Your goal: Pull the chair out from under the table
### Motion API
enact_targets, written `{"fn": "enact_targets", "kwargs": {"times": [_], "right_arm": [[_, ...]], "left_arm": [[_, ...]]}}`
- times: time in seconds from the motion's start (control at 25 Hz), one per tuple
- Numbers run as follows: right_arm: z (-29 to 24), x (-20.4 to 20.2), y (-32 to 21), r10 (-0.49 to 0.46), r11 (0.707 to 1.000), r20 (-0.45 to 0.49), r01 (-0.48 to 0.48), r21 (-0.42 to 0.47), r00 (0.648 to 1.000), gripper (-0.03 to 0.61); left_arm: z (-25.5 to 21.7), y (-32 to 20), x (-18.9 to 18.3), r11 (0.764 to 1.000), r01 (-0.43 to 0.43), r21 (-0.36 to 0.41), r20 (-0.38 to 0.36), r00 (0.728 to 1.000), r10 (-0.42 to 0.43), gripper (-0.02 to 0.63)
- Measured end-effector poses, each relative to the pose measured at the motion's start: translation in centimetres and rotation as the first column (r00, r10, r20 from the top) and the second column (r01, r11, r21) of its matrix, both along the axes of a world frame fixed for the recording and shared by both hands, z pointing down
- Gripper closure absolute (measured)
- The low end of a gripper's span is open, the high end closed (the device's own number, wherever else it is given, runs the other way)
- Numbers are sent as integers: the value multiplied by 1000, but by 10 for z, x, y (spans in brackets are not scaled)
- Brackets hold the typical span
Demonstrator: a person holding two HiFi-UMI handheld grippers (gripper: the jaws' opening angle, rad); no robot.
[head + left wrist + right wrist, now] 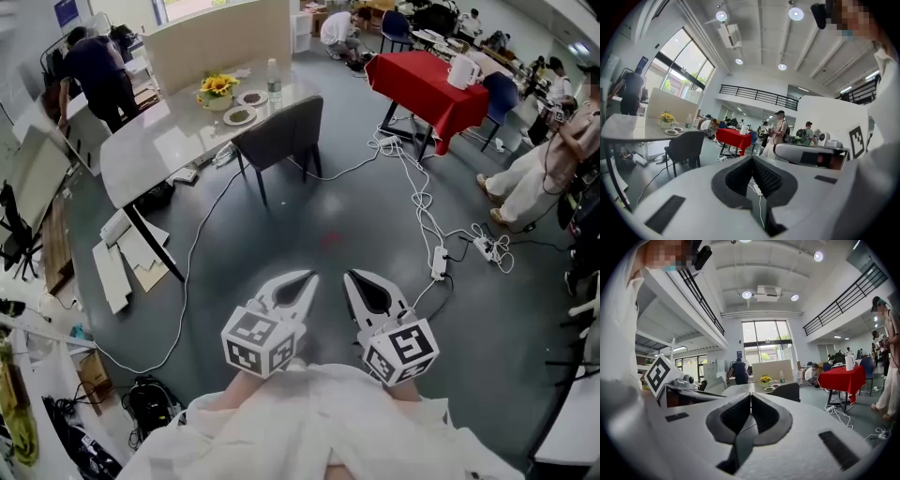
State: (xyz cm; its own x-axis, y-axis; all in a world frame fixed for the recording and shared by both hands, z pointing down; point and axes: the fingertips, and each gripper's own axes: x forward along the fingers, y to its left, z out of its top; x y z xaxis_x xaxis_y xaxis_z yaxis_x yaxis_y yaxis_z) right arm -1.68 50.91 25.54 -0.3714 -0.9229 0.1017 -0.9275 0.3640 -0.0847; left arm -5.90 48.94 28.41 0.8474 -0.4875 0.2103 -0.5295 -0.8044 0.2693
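Observation:
A dark grey chair [281, 139] stands tucked against the near edge of a pale oval table [159, 141], its back toward me. It also shows far off in the left gripper view as the chair [686, 147] and in the right gripper view as the chair [788, 392]. Both grippers hang close to my body, well short of the chair. The left gripper [307, 277] is shut and empty; its tips meet at the left gripper [751, 159]. The right gripper [351, 278] is likewise shut with nothing in it, seen as the right gripper [751, 395].
On the table stand a flower pot [217, 89], two dishes [240, 115] and a bottle [273, 80]. White cables and a power strip [438, 262] trail over the grey floor. A red-clothed table [422, 84] is at the back right, boards [122, 262] lie left, and people stand around.

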Motion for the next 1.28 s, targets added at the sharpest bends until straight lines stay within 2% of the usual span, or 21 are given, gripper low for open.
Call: {"fn": "enact_targets", "kwargs": {"times": [0.24, 0.48, 0.64, 0.88, 1.12, 1.28], "right_arm": [[22, 11, -4, 3, 999, 29, -2, -48, 1000, 574], [32, 12, -51, -16, 997, 50, 20, -69, 999, 574], [41, 17, -97, -31, 996, 36, 34, -81, 999, 574], [27, 24, -195, -46, 998, -4, 46, -47, 999, 575], [15, 31, -286, -13, 999, -4, 13, -37, 1000, 575], [15, 28, -329, -5, 999, -8, 5, -35, 1000, 575]], "left_arm": [[22, -2, 8, 999, -1, -48, 19, 1000, 2, 598], [34, -43, 11, 996, 8, -87, 11, 1000, -7, 599], [37, -93, 18, 996, 6, -88, 1, 1000, -6, 599], [26, -192, 22, 998, 20, -64, -16, 1000, -21, 598], [16, -283, 21, 999, 12, -42, -7, 1000, -13, 599], [15, -328, 20, 999, 0, -35, -7, 1000, 0, 598]]}}
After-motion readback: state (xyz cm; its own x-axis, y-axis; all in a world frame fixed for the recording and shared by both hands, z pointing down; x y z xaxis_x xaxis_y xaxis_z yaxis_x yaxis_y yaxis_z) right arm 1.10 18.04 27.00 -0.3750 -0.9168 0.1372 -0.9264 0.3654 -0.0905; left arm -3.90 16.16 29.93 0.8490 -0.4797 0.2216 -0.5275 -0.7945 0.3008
